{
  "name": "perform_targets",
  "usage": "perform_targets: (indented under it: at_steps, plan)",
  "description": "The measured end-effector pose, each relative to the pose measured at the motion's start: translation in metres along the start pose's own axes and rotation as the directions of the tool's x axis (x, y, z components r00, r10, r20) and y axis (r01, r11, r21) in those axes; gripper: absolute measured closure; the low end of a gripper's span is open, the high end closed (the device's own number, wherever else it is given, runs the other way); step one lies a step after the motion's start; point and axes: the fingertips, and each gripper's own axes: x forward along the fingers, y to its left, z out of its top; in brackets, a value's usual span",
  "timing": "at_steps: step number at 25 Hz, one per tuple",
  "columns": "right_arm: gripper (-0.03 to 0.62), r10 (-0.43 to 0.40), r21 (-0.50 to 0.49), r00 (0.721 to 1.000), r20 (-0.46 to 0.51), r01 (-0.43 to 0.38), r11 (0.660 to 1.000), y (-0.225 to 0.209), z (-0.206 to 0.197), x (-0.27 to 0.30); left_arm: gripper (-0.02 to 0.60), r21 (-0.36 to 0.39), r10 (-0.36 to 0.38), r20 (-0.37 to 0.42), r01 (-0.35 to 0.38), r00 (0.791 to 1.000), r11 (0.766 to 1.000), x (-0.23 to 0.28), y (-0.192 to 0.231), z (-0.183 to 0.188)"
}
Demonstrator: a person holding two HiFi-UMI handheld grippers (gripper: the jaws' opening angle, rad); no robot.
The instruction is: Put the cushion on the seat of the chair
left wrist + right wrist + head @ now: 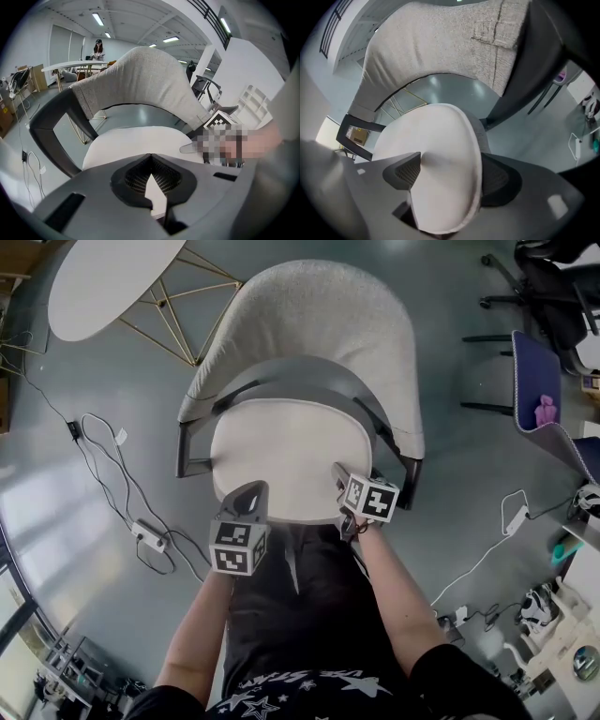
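The white cushion [281, 460] lies on the seat of the chair [309, 324], which has a grey fabric back and dark armrests. My left gripper [251, 495] is at the cushion's near left edge. In the left gripper view its jaws [152, 180] stand nearly together with a thin white sliver of the cushion [140, 140] pinched between them. My right gripper [343, 476] is at the near right edge. In the right gripper view its jaws [450, 176] stand wide apart, with the rim of the cushion [436, 150] loose between them.
A white oval table [103, 282] on gold legs stands at the back left. Cables and a power strip [145, 535] lie on the floor to the left. Office chairs [539, 381] stand at the right. A person [98, 49] stands far off behind the table.
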Motion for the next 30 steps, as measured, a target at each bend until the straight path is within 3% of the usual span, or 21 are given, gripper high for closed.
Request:
perform_targets:
  at_steps: [4, 9, 16, 20, 26, 30]
  plan:
    - [0.238, -0.070, 0.000, 0.997, 0.019, 0.070, 0.998, -0.013, -0.005, -0.007, 0.574, -0.008, 0.002, 0.013, -0.002, 1.000, 1.000, -0.002, 0.004, -0.003]
    - [0.240, -0.075, 0.006, 0.996, 0.050, 0.074, 0.997, -0.007, -0.009, -0.018, 0.574, -0.011, -0.009, 0.044, 0.009, 0.999, 1.000, -0.009, 0.012, -0.006]
    - [0.247, -0.055, 0.027, 0.981, 0.189, 0.051, 0.998, 0.022, -0.005, -0.036, 0.574, 0.010, -0.030, 0.100, 0.029, 0.995, 1.000, -0.040, 0.025, -0.017]
    - [0.366, -0.040, 0.011, 0.956, 0.291, 0.039, 0.999, 0.056, -0.004, -0.058, 0.574, 0.020, -0.044, 0.131, 0.042, 0.990, 0.999, -0.072, 0.039, -0.027]
    - [0.411, -0.037, 0.088, 0.902, 0.430, -0.001, 0.996, 0.094, -0.020, -0.109, 0.574, 0.088, -0.057, 0.191, 0.041, 0.980, 0.995, -0.125, 0.055, -0.034]
    - [0.514, -0.025, 0.070, 0.854, 0.519, -0.014, 0.997, 0.115, -0.034, -0.158, 0.574, 0.132, -0.106, 0.239, 0.076, 0.965, 0.988, -0.164, 0.048, -0.029]
